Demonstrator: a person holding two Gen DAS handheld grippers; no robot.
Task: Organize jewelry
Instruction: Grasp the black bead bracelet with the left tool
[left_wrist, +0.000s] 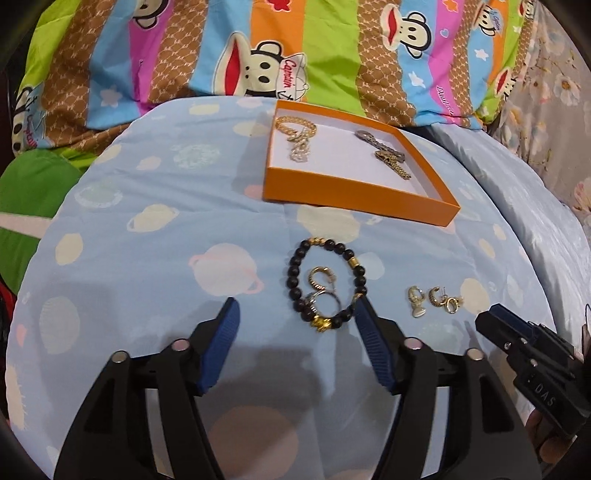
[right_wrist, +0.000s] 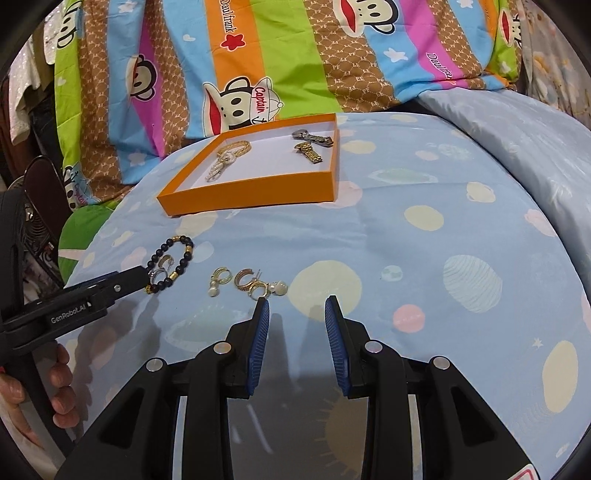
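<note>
A black bead bracelet (left_wrist: 295, 280) with gold beads lies on the blue bedspread, with a gold hoop earring (left_wrist: 318, 277) and silver rings (left_wrist: 321, 301) inside its loop. My left gripper (left_wrist: 297, 306) is open, its jaws low on either side of the bracelet's near end. Several gold earrings (left_wrist: 434, 301) lie to the right; they also show in the right wrist view (right_wrist: 247, 282). My right gripper (right_wrist: 297, 306) is open and empty, just behind those earrings. An orange box (left_wrist: 354, 192) holds gold and silver chains (left_wrist: 295, 136) and a watch (left_wrist: 391, 155).
The blue planet-print bedspread (right_wrist: 424, 229) covers the bed. A striped cartoon-monkey quilt (left_wrist: 258, 51) is bunched up behind the box. The bed drops away at the left and right edges. A hand (right_wrist: 55, 387) holds the left gripper.
</note>
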